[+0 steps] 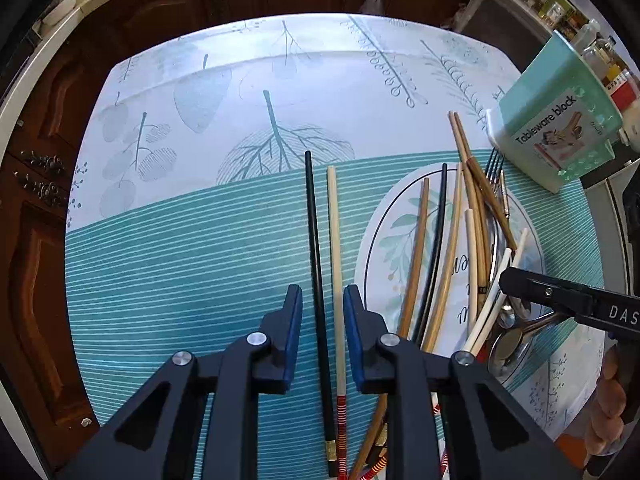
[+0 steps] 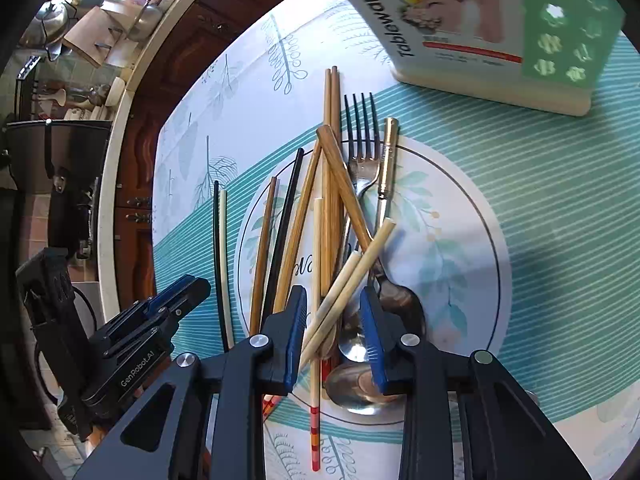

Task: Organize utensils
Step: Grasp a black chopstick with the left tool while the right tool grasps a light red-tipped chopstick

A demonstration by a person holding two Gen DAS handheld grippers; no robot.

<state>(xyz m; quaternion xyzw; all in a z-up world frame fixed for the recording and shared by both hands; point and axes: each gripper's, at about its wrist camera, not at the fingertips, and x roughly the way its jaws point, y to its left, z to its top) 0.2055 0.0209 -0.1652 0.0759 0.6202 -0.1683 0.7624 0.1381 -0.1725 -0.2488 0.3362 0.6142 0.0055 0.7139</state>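
Left gripper [image 1: 322, 300] is seen nearest in the left wrist view, pointed steeply down at the bench [image 1: 180, 260]. Its blue-padded fingers [image 1: 294, 332] are spread narrowly; a black chopstick [image 1: 314, 240] and a cream chopstick [image 1: 335, 240] lie side by side in the gap, flat on the striped teal cloth [image 1: 160, 280]. No pad contact with either stick is visible. No earlier picture is given, so only this stance is noted.

Right gripper [image 2: 334, 300] is held over the utensil pile on the round printed placemat [image 2: 472, 240]. Its fingers [image 2: 374, 344] are part open, set either side of two crossed cream chopsticks [image 2: 360, 268] and the spoon bowls [image 2: 356, 388]. Whether the pads touch anything cannot be told.

Pile contents: brown chopsticks [image 2: 332, 160], a black stick [image 2: 286, 232], a fork [image 2: 362, 148], a brass-capped handle [image 2: 386, 160], a red-banded cream stick [image 2: 317, 320]. Everything lies loose and overlapping, tips pointing roughly away from the camera.

A mint and white box marked "Tableware block" [image 1: 560, 120] stands at the far right of the cloth, just beyond the pile, apart from both grippers. Nothing from the pile is seen inside it.

A person's hand [image 1: 608, 412] is seen at the right edge, below the right gripper's body. Brown cabinet doors [image 1: 48, 160] are seen behind the bench.
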